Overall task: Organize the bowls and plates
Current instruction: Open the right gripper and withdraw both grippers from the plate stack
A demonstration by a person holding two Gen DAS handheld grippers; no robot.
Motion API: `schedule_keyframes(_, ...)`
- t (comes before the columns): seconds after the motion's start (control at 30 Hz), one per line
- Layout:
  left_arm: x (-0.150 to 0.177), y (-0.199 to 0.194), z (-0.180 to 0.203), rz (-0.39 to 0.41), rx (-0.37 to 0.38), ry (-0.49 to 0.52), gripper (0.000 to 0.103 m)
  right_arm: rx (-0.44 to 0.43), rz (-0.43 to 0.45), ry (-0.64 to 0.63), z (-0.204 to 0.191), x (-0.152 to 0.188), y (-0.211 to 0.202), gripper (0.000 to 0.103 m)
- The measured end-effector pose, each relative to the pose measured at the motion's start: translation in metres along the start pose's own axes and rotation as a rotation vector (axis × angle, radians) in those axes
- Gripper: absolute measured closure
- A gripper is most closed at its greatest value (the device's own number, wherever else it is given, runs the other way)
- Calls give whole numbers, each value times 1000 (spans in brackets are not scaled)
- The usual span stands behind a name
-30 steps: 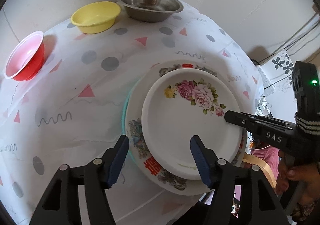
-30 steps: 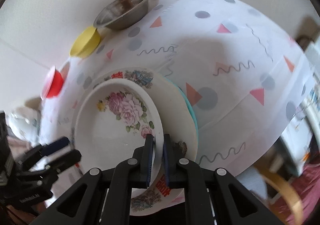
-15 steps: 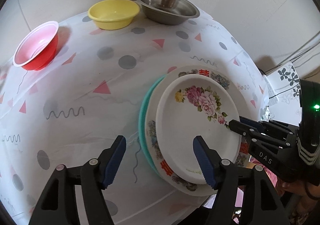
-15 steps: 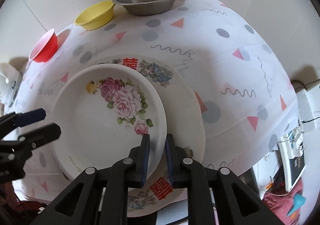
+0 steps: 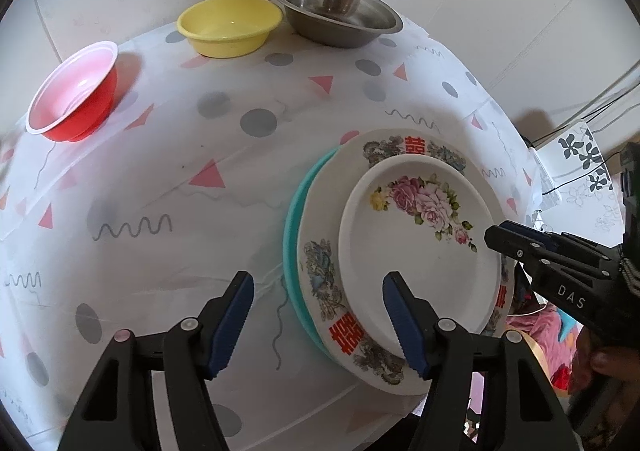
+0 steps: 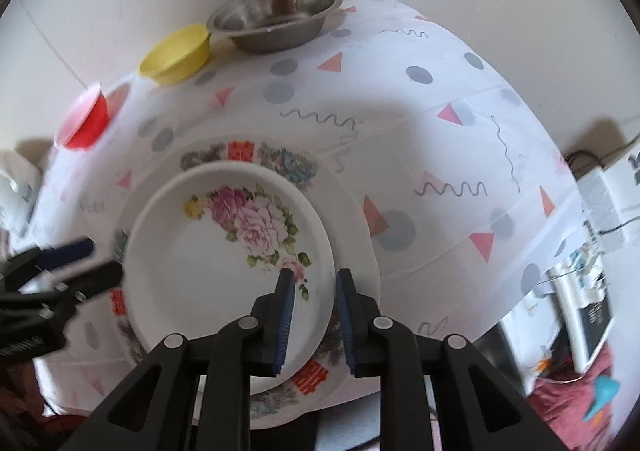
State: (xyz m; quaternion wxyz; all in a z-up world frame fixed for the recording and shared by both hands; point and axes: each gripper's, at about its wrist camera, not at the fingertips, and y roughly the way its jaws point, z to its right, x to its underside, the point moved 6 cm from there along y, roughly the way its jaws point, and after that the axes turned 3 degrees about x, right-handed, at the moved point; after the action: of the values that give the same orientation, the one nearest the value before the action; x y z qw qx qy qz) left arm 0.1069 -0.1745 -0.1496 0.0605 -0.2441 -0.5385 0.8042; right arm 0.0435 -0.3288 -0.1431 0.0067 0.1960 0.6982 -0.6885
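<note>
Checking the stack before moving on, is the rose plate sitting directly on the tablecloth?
No, the rose plate rests on a larger patterned plate.

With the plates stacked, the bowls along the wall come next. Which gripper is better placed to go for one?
Probably the left gripper. It stands open and empty, to the left of the plate stack, nearer the red bowl. The right gripper straddles the rose plate's rim, its jaws just opening.
</note>
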Motion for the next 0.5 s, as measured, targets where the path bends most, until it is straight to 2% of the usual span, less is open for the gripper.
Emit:
schedule_keyframes(0.17,-2,0,1,4,-11,3,34,-4,0,3,-2,1,1,79)
schedule_keyframes(0.4,-4,-2,-3,8,-19,-12,34,-68,2,74,3,-4,-3,78)
schedule_keyframes(0.5,-3,-2,-4,7,-21,-16,34,-82,12,77,-1,-6,-6,75)
